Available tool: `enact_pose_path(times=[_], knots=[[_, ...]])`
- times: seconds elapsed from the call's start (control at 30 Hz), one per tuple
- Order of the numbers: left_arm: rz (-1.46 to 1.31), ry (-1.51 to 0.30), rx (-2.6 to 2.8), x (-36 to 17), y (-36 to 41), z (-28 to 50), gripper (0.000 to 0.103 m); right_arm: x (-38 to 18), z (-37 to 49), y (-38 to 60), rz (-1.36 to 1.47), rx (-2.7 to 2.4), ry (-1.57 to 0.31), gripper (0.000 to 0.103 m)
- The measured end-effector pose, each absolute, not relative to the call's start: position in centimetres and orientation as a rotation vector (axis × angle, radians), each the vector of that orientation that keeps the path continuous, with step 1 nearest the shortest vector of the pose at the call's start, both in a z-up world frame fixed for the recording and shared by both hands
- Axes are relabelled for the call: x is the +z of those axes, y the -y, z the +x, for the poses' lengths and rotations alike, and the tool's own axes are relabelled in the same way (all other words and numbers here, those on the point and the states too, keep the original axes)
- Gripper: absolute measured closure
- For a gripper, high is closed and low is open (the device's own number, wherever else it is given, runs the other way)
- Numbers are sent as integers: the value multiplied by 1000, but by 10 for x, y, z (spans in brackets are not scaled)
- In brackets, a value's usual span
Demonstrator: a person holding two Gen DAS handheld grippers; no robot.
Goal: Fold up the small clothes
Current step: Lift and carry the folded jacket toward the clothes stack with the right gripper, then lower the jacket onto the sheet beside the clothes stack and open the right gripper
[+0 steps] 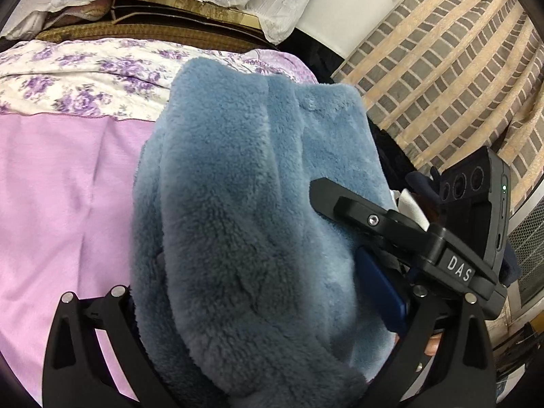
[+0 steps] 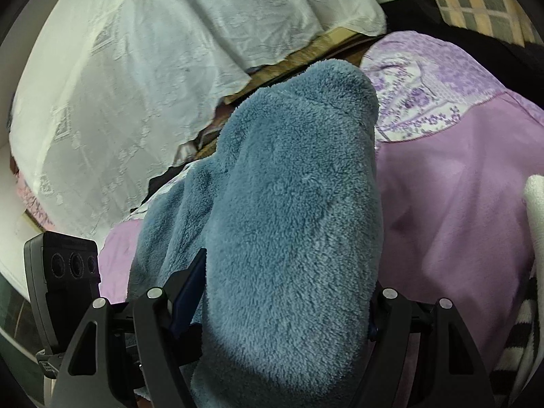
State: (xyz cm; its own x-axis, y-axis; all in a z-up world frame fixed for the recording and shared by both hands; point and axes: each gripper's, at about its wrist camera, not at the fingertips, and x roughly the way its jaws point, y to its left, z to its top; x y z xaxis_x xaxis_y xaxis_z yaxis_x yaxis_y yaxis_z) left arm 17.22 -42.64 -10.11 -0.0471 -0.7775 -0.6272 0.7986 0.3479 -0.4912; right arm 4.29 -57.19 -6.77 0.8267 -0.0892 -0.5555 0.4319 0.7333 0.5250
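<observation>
A fluffy blue fleece garment fills the middle of the left wrist view, bunched between my left gripper's jaws, which close on it. The right gripper's finger reaches in from the right and presses on the fleece. In the right wrist view the same blue fleece is bunched between my right gripper's jaws, held above the bed. The fingertips of both grippers are buried in the fabric.
A lilac bedsheet with a purple floral band lies under the garment. White lace fabric lies at the back. A checked cloth hangs at right. A black-and-white striped garment lies at the right edge.
</observation>
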Motion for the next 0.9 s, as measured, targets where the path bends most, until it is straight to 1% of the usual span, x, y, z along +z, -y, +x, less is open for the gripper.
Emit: enact_pose_path(times=[0.17,0.27,0.4,0.43,0.47,0.57,0.83,0.9], knots=[[22,-994,-1297,-108,442,176,5,-72,41,580,708,-355,-528,29],[23,-1028,-1278,-122,447,182,5,-85,48,584,706,-384,-578,28],[2,-1077,-1262,-131,446,190,4,-91,52,586,698,-402,-594,24],[8,-1073,-1258,-132,445,190,4,-91,52,586,695,-407,-594,21],[14,-1066,-1252,-132,445,189,4,-91,51,586,692,-412,-592,20],[24,-1043,-1235,-129,440,186,4,-89,48,585,684,-421,-572,20],[40,-986,-1186,-122,423,180,4,-76,45,567,557,-474,-541,20],[60,-955,-1162,-118,420,175,4,-73,41,563,536,-500,-530,18]])
